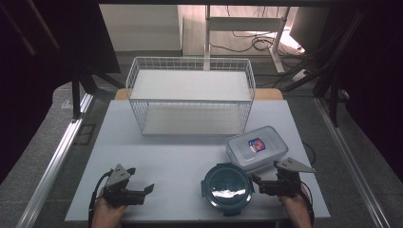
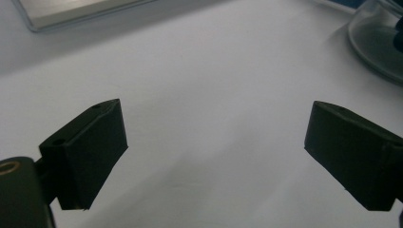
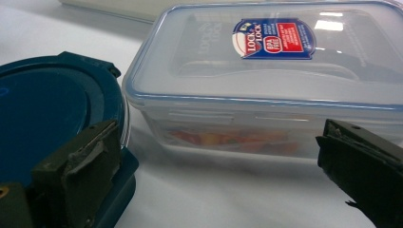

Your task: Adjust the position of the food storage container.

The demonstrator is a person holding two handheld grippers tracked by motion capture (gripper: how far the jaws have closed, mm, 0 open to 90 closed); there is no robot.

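Observation:
A round container with a dark blue lid point(image 1: 227, 186) sits near the table's front edge, right of centre. Behind it to the right lies a clear rectangular container point(image 1: 256, 147) with a red and blue sticker on its lid. My right gripper point(image 1: 266, 175) stands open just right of the round container, one jaw by its rim. In the right gripper view the open right gripper point(image 3: 218, 166) faces the clear container point(image 3: 266, 71), with the blue lid point(image 3: 43, 114) at the left jaw. My left gripper point(image 1: 141, 179) is open at the front left, over bare table point(image 2: 216, 147).
A white wire basket point(image 1: 190, 95) with a flat white floor stands at the back middle of the white table point(image 1: 157, 156). Dark floor, metal rails and stands surround the table. The glass side of the round container point(image 2: 380, 42) shows in the left gripper view.

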